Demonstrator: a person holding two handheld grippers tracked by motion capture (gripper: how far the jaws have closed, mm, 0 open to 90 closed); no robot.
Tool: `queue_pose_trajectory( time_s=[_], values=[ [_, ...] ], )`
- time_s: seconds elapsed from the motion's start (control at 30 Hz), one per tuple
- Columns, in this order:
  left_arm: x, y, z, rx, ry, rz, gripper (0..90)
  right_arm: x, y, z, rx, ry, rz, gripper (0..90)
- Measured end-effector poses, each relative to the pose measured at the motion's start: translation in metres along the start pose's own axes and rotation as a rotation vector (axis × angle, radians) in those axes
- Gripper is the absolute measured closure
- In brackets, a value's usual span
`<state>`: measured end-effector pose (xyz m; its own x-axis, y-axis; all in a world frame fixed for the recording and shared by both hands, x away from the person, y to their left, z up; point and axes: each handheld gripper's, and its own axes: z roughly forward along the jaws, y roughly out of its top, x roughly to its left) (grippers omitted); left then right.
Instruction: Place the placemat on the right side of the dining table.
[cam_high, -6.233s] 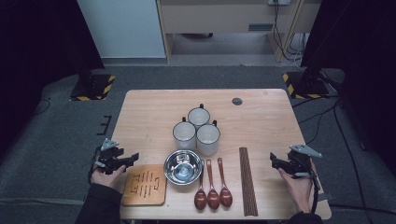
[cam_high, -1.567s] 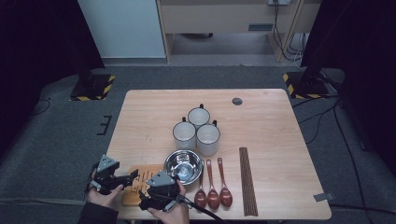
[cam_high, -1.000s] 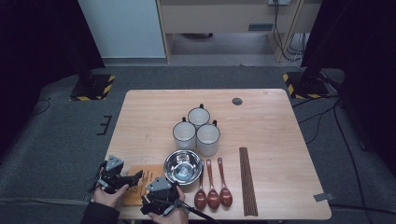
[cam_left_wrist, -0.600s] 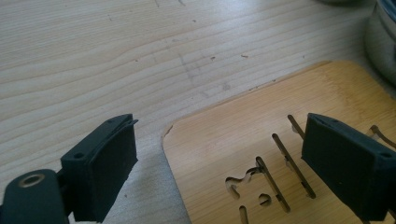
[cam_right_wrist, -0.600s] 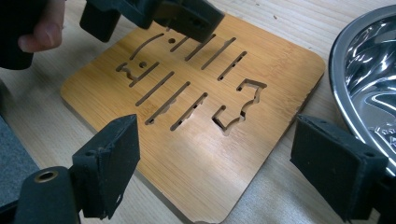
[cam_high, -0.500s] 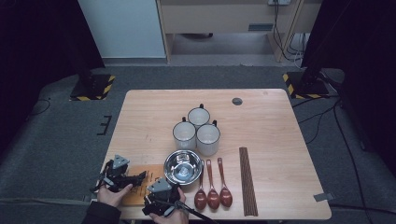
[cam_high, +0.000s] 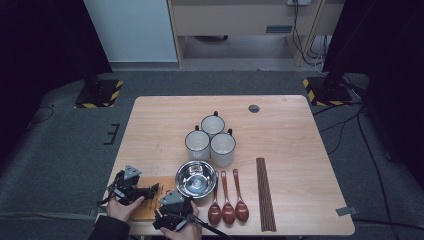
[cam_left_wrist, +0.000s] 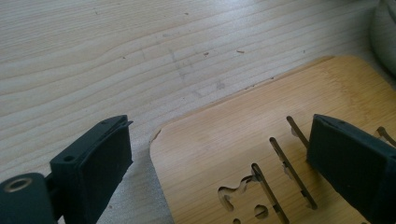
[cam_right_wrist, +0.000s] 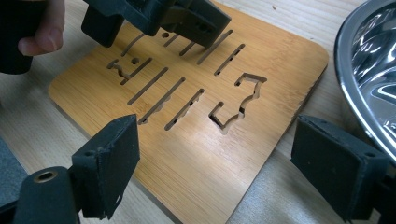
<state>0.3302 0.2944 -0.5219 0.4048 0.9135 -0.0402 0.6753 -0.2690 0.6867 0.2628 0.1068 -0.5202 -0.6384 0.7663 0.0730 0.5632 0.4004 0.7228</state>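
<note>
Right tool (cam_high: 176, 212): lower centre of the high view, jaws apart and empty, hanging over the near right corner of the bamboo trivet (cam_right_wrist: 196, 112); in its own view one jaw sits lower left, the other lower right by the bowl's rim.
Left tool (cam_high: 134, 189): lower left of the high view, jaws apart, having just been opening, nothing clamped; they straddle the trivet's left corner (cam_left_wrist: 243, 154), one pad over bare desk (cam_left_wrist: 116, 56), the other over the slots.
Trivet's place: flat on the desk at the lower left edge, just left of the steel bowl (cam_high: 196, 179); whether it touches the bowl I cannot tell.
Beyond: three wooden spoons (cam_high: 228, 200) and a bundle of chopsticks (cam_high: 265, 194) lower right; three mugs (cam_high: 211, 140) at centre.
Risk, slip: the board is thin and lies flat, so a pad may skate over its top instead of getting under the edge.
Risk, bowl: the right tool's outer jaw is close to the bowl; a careless closing or lift could knock it toward the spoons.
Risk, tilt: uneven lifting by the two tools could twist the trivet free.
</note>
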Motion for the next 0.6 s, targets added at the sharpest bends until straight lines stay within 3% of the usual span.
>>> queue_pose_trajectory(
  time_s=[0.1, 0.27, 0.6],
  values=[
    [-0.0008, 0.0002, 0.0027, 0.022, -0.003, 0.003, 2.0, -0.0012, 0.0, 0.0008, 0.002, -0.001, 0.006, 15.4],
    [-0.001, -0.0002, 0.0027, 0.019, -0.003, 0.003, 1.1, -0.0031, -0.0004, 0.0032, 0.007, 0.003, 0.019, 16.3],
    [-0.0005, -0.0036, -0.0016, 0.021, -0.041, 0.027, 6.7, -0.0027, -0.0002, 0.0072, 0.003, -0.004, 0.035, 18.3]
  ],
)
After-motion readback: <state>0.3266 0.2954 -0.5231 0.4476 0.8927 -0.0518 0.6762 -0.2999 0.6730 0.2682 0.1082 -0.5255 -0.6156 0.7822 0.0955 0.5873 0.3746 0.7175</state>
